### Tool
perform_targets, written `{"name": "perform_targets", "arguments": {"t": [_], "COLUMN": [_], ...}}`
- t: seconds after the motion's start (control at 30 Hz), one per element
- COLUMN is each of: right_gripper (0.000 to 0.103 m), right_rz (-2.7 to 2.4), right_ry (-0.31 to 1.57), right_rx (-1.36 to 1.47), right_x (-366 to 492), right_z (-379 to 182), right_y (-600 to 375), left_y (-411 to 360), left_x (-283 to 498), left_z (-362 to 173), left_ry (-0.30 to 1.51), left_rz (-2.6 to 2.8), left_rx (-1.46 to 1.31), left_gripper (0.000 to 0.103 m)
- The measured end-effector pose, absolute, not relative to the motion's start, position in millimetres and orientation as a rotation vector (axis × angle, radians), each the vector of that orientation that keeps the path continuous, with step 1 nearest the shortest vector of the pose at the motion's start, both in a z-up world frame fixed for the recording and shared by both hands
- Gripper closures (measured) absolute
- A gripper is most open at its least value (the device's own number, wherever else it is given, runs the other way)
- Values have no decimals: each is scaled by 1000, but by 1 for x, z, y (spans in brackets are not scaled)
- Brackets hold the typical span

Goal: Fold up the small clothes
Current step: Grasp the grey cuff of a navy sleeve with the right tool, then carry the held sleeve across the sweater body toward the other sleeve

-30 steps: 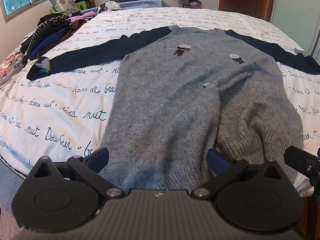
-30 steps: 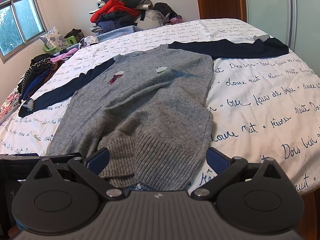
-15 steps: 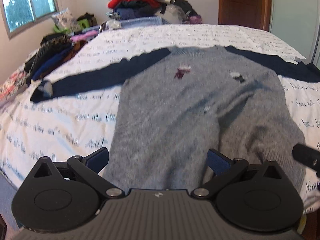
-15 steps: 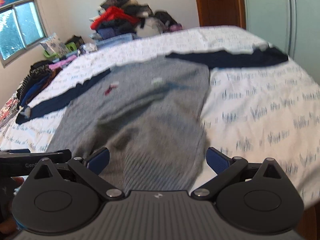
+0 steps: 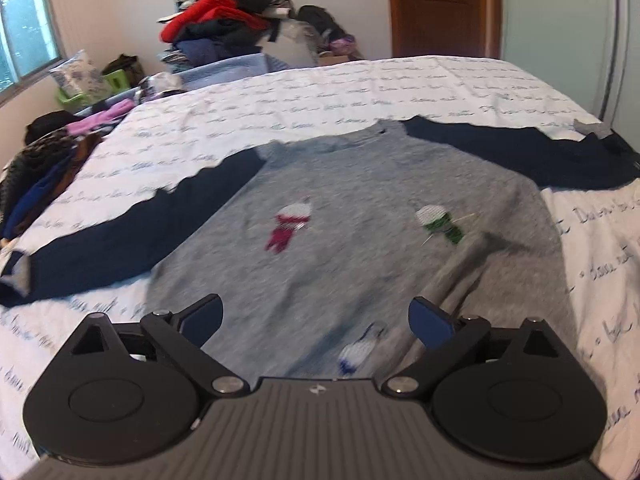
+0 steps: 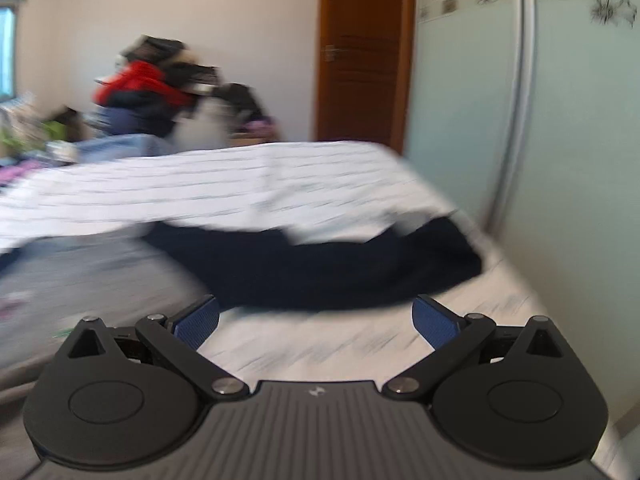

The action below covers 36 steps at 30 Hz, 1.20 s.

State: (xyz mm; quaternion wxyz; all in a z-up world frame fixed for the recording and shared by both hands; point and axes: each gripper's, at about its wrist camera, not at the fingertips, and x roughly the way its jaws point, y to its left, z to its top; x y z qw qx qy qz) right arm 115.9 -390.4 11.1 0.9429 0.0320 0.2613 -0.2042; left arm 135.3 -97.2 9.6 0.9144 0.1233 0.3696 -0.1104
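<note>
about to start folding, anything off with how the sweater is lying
The grey sweater lies spread on the bed with both navy sleeves out, but a raised crease runs down its right side, so it is not flat there. No damage shows.

A bed [image 5: 460, 80] with white script-printed bedding stands before pale walls, a wooden door [image 5: 444, 8], and a daylit window [image 5: 24, 36] at left.
</note>
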Motion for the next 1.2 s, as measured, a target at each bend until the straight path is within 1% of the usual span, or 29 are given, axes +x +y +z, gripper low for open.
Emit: {"name": "perform_targets", "arguments": {"t": [0.07,0.2,0.37,0.4,0.43,0.47,0.5,0.53,0.57,0.63,0.67,0.73,0.8,0.83,0.93,1.0,1.2], "right_gripper": [0,0,0,5,16,21,30,35,37,50,53,67,74,81,91,95,97], "right_rz": [-453,-464,-467,-448,-416,-387,-371,-358,-349,-355,-351,-341,-341,-344,-382,-405,-513], "right_ry": [554,590,653,643,635,633,638,650,668,695,699,688,685,687,683,674,638], "right_rx": [81,220,308,342,380,414,442,454,448,414,405,399,403,399,385,376,293], "right_x": [140,178,212,216,219,222,227,233,239,247,250,255,257,259,262,262,261], "right_z": [8,4,-12,-14,-16,-18,-20,-21,-24,-25,-26,-27,-27,-28,-30,-29,-24], "right_y": [-429,-505,-559,-568,-576,-582,-586,-590,-591,-589,-588,-588,-588,-588,-587,-587,-575], "left_y": [-106,-121,-132,-133,-132,-131,-131,-130,-130,-129,-128,-127,-126,-125,-124,-123,-116], "left_x": [146,167,190,194,198,201,204,207,210,214,215,217,219,221,224,225,228], "left_z": [10,7,-2,-4,-6,-9,-11,-13,-15,-18,-19,-19,-19,-19,-21,-21,-18], "left_ry": [755,757,774,783,795,806,813,822,831,836,832,827,841,850,863,865,857], "left_rz": [-239,-259,-243,-243,-246,-247,-242,-235,-230,-217,-207,-195,-204,-213,-203,-207,-197], "left_rx": [242,236,272,274,268,257,249,243,241,236,235,238,226,216,209,199,169], "left_gripper": [6,6,5,5,5,5,5,5,5,5,5,5,5,5,5,5,6]}}
